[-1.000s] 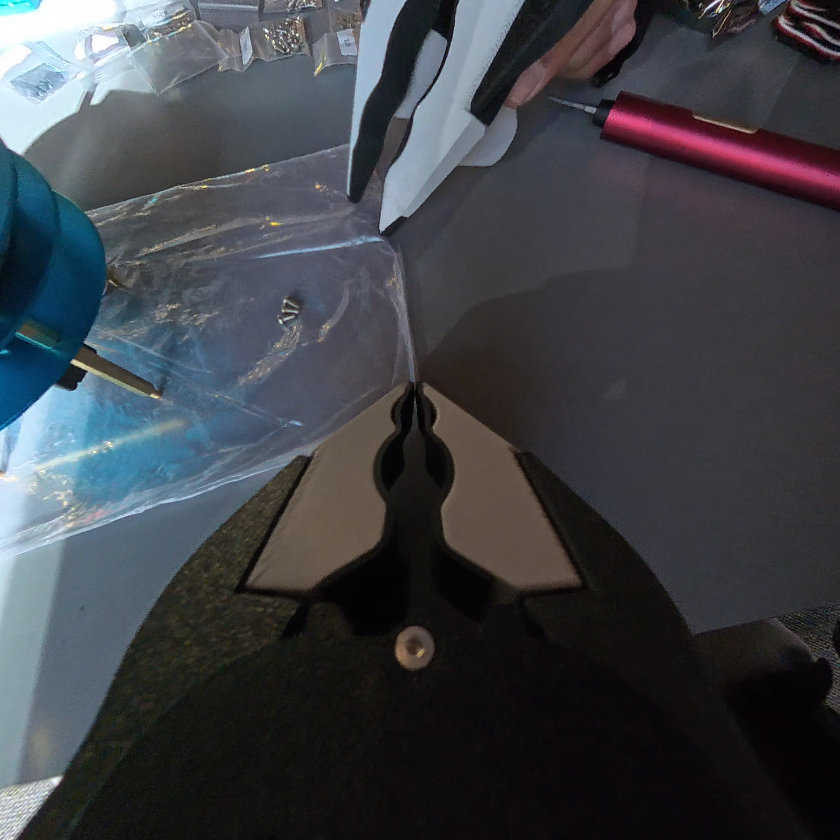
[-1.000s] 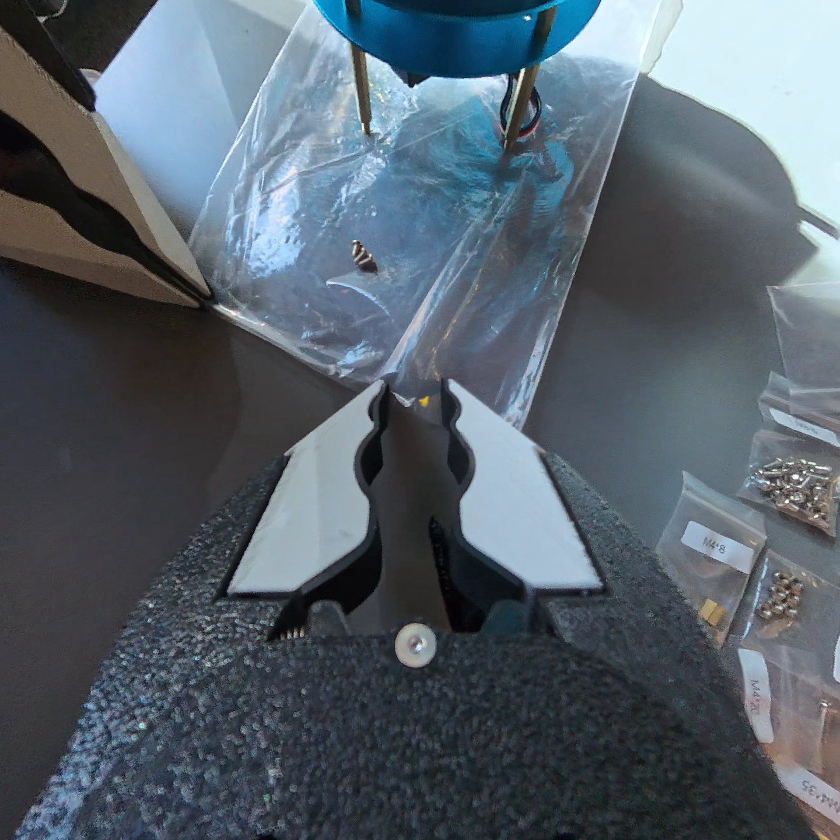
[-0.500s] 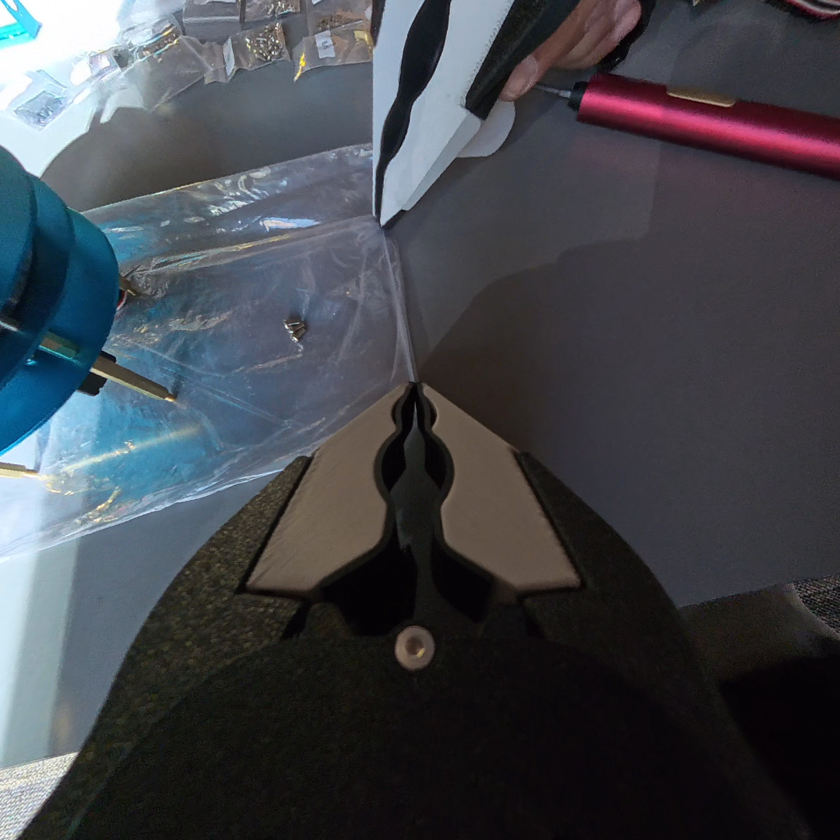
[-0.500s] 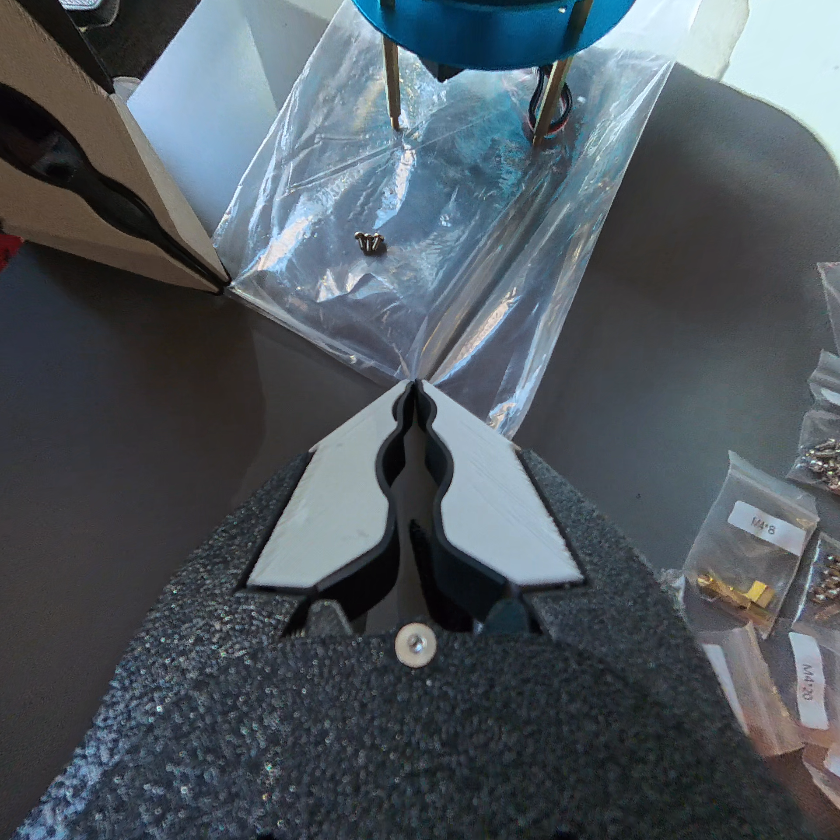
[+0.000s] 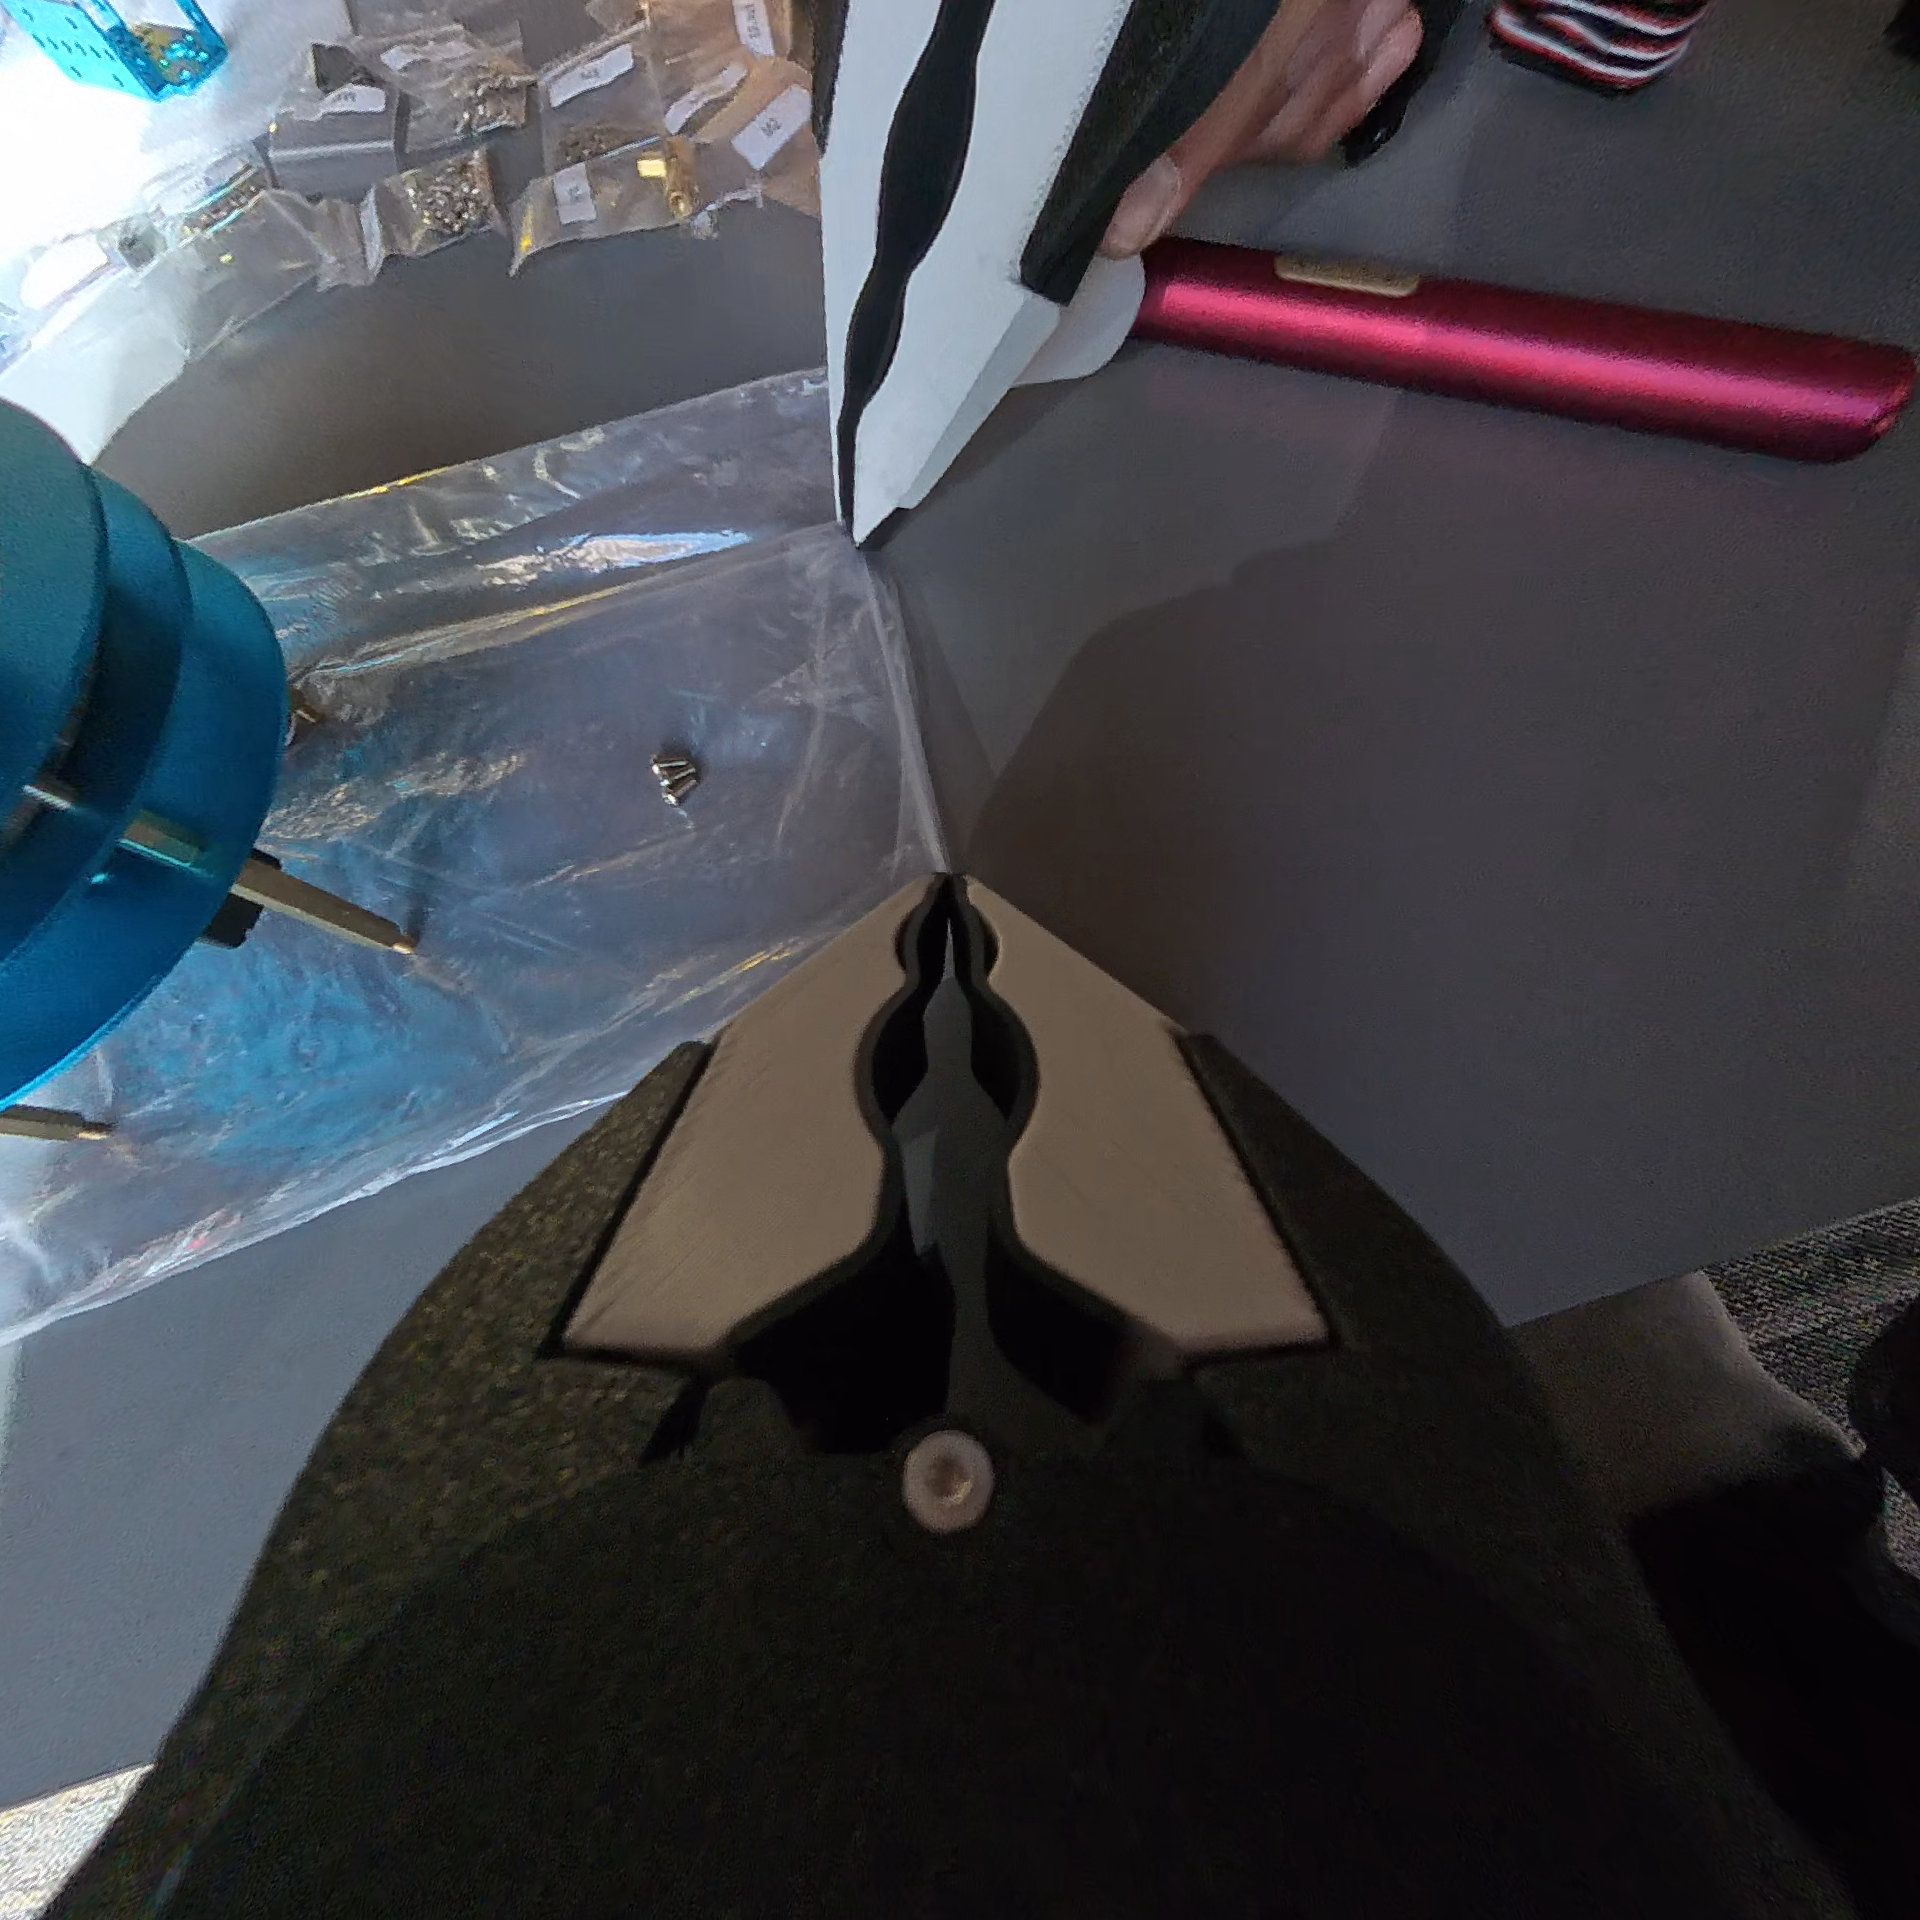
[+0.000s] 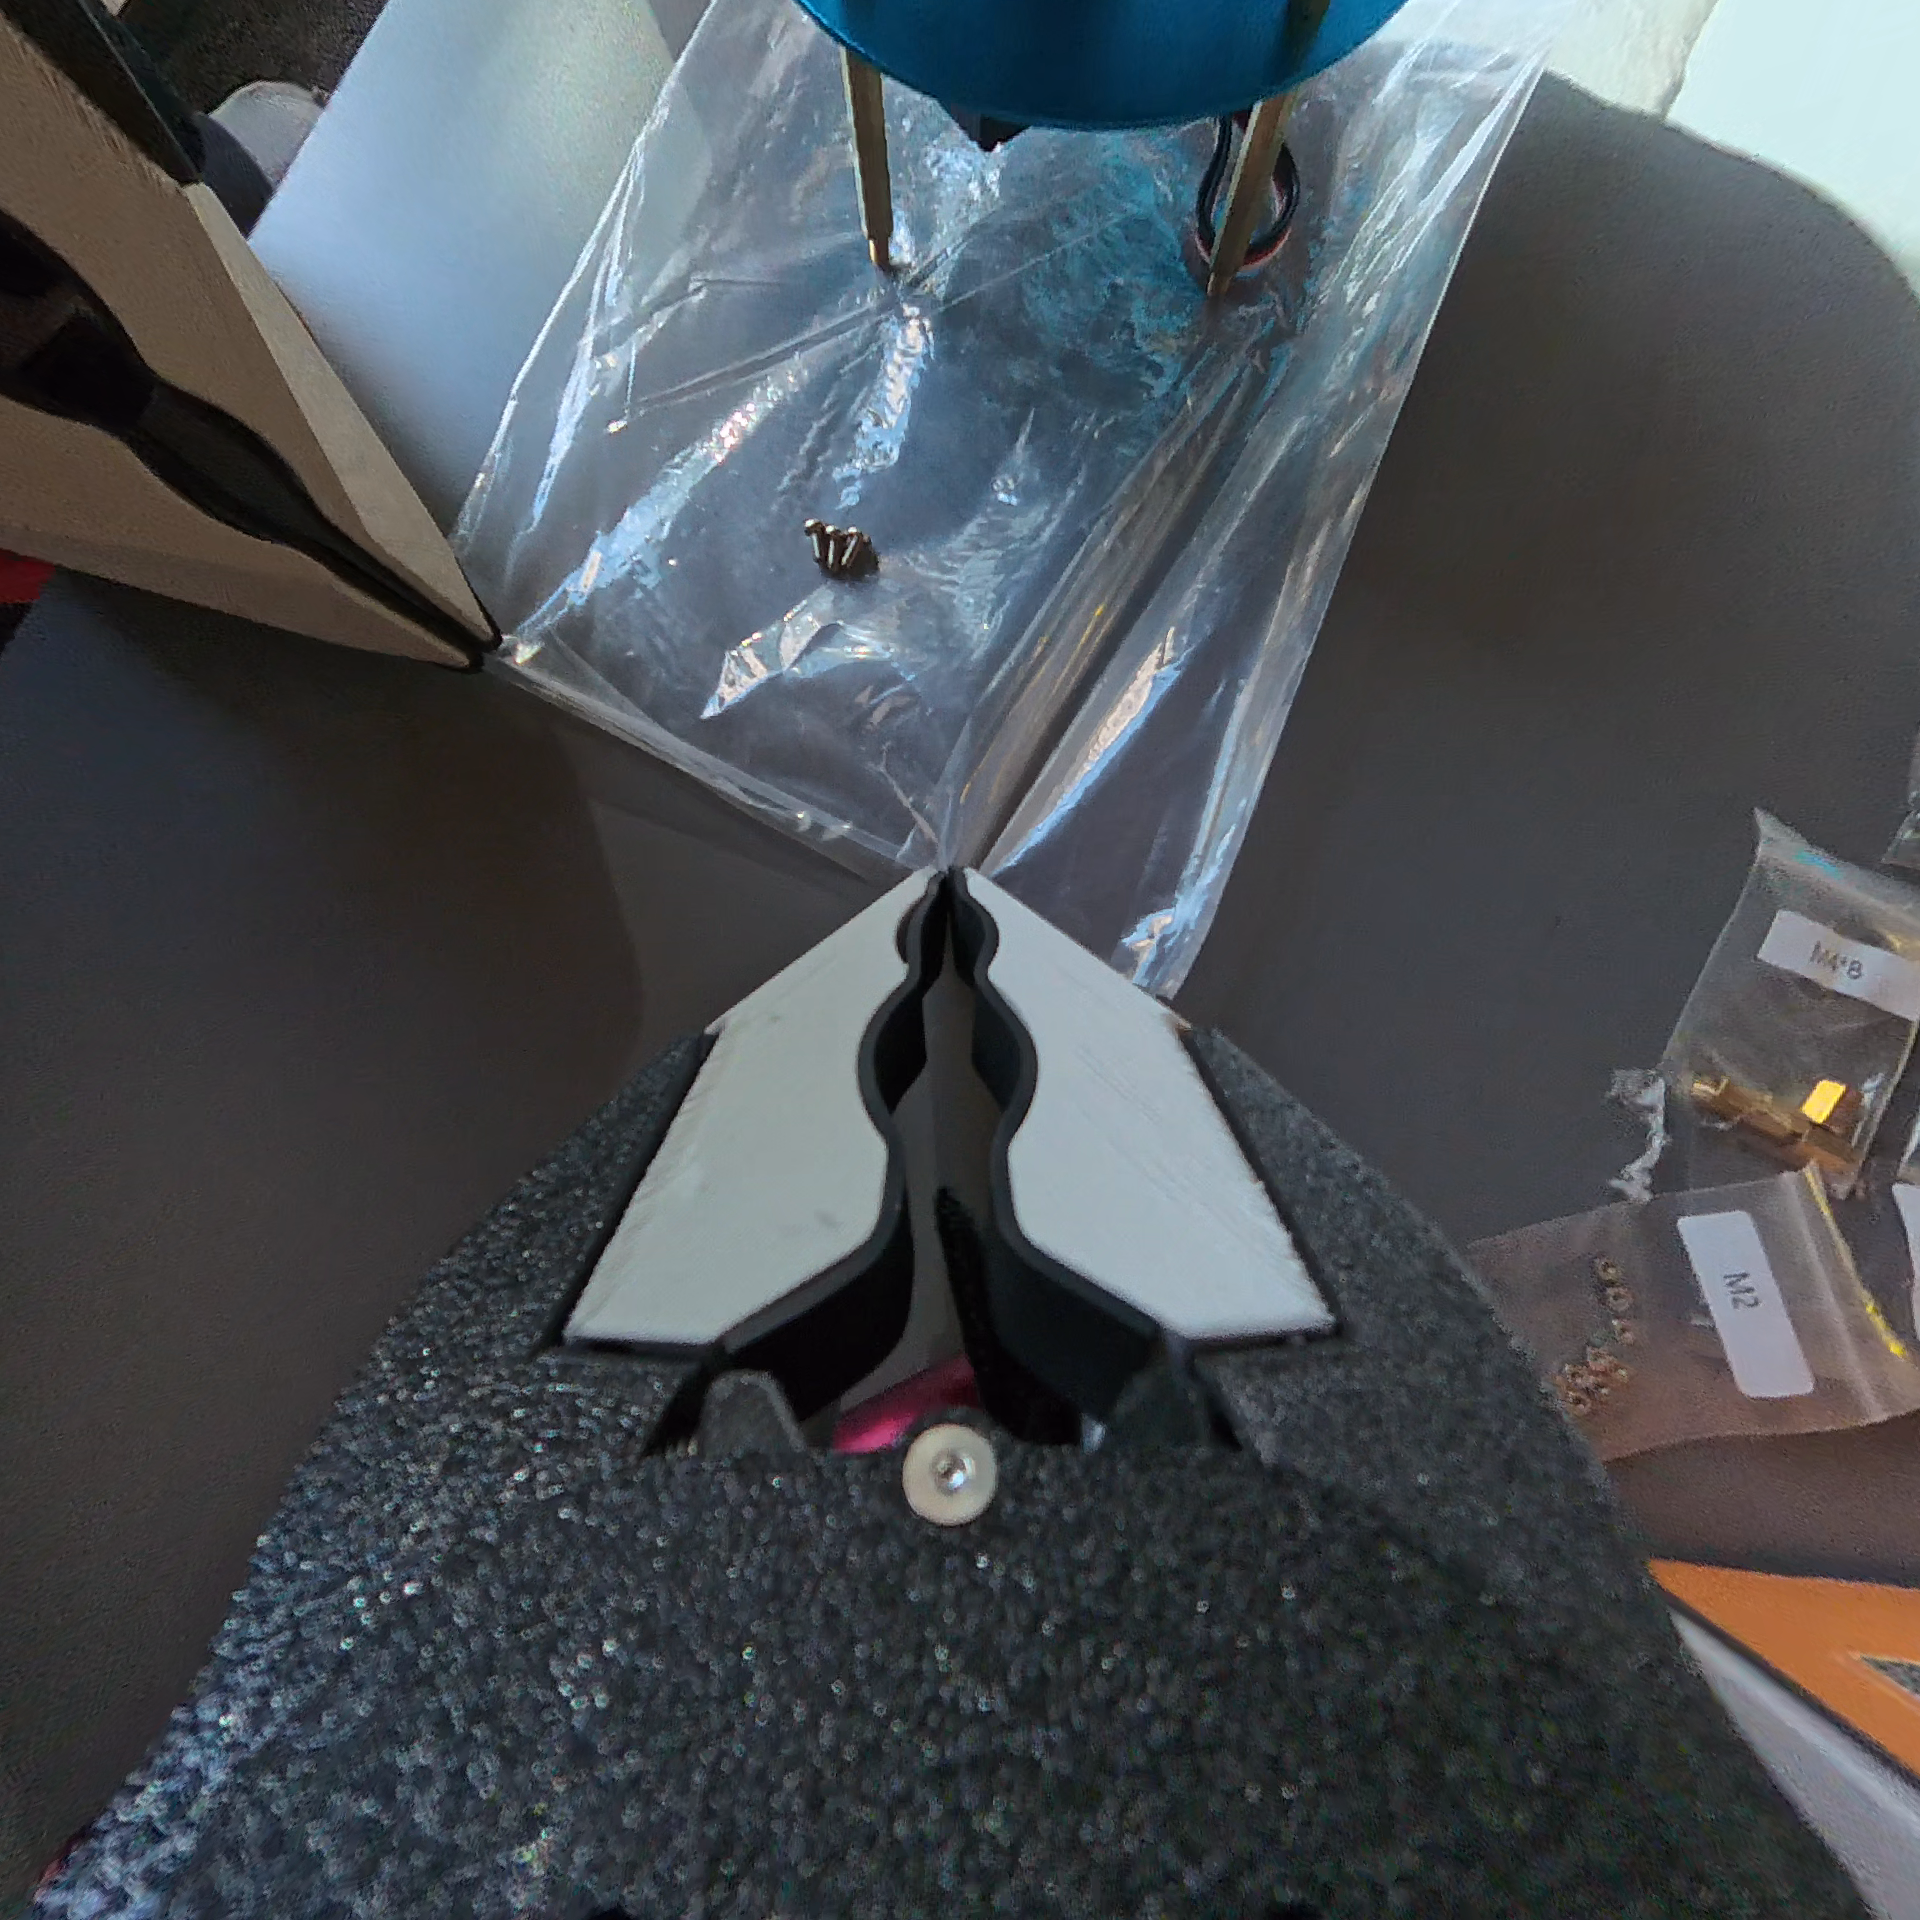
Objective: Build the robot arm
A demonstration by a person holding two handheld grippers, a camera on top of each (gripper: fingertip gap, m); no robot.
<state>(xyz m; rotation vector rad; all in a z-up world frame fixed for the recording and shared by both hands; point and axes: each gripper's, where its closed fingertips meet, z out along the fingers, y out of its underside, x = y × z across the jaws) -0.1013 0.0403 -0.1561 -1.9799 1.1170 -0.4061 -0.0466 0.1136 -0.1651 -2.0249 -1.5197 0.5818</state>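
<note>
Left wrist view: left tool and right tool each pinch closed on the plastic bag; uneven pulling could tip the loose screws out.

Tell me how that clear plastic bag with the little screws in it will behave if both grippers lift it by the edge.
The clear plastic bag looks thin and wrinkled, so it will probably sag rather than hold shape. The loose screws inside would likely slide toward the lowest point. The left gripper and right gripper pinch only its edge, and the glossy film may slip.
</note>
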